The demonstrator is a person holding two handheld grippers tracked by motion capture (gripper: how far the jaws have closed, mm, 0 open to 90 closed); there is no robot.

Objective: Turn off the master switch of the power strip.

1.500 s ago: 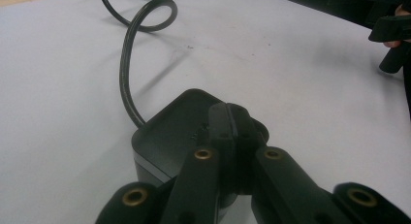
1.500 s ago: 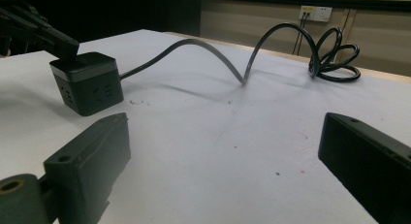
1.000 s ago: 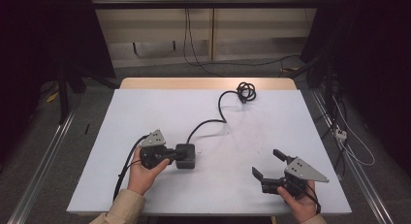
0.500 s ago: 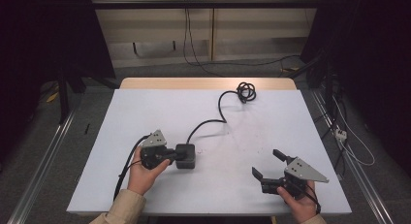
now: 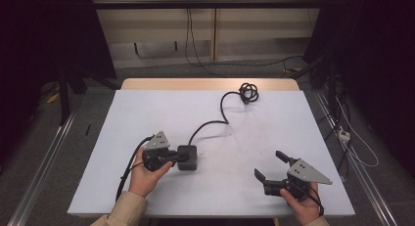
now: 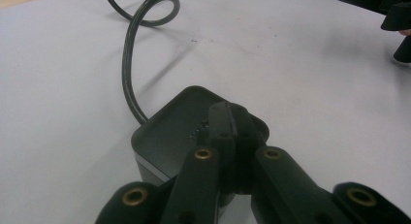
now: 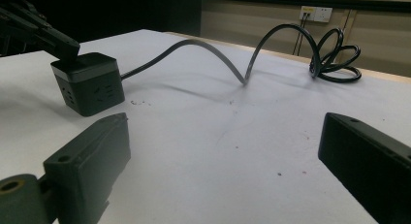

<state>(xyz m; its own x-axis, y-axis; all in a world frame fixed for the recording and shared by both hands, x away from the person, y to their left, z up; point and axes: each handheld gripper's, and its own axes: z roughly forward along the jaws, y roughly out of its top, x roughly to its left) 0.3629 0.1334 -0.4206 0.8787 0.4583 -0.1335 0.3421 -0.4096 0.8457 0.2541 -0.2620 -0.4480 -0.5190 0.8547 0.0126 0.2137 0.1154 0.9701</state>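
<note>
My left gripper (image 5: pixel 172 157) has its jaws pressed together with nothing between them, and the closed tips rest on top of the black socket cube (image 5: pixel 188 157), which sits on the white table (image 5: pixel 161 108) in the near left part, just in front of my left hand (image 5: pixel 145 176). In the left gripper view the tips (image 6: pixel 228 124) lie flat on the cube's lid (image 6: pixel 169 132), so I read this as pressing or steadying it, not gripping it. Compared with a second ago nothing has shifted: the cube, its black cable (image 5: pixel 222 106) and both hands sit where they did, so the work is paused on this contact. The cable runs from the cube's far side in a loose S to a coil (image 5: pixel 248 93) near the far edge. My right gripper (image 5: pixel 275 169) is well apart at the near right, jaws wide and empty, pointing across at the cube (image 7: pixel 87 83). I judge the next move is its to make, perhaps toward the cable.
</note>
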